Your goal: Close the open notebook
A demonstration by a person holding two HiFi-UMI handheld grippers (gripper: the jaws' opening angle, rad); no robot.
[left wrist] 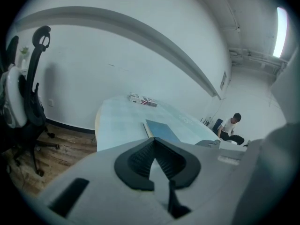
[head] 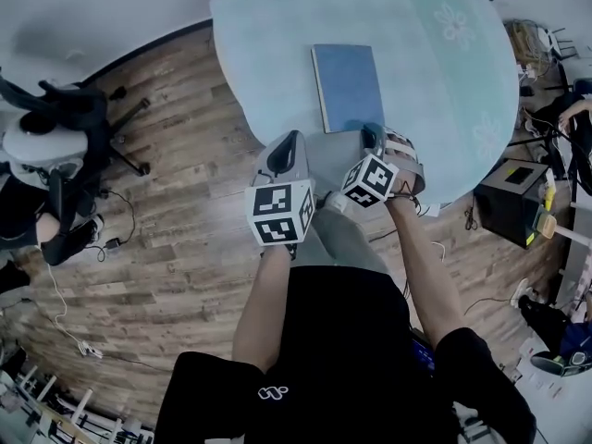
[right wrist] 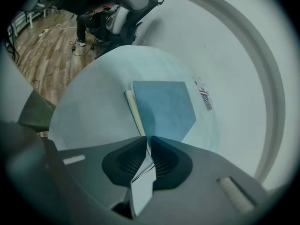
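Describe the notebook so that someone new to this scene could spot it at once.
On the round pale blue table, near the person's edge, lies a blue notebook, flat and apparently closed. One corner sits between the jaws of the right gripper. It is the table's only large blue rectangle; the small printed pack at the far edge is much smaller.

The notebook (head: 348,86) lies flat on the table (head: 277,26), close to the near edge and about midway across. The right gripper (head: 375,138) sits at the notebook's near right corner. The left gripper (head: 286,148) is to its left, over the table's near rim and apart from the notebook. A small packet (left wrist: 143,100) lies by the table's far edge. An office chair (head: 55,146) stands on the floor (head: 176,239) well to the left, a box (head: 509,206) on the floor to the right.
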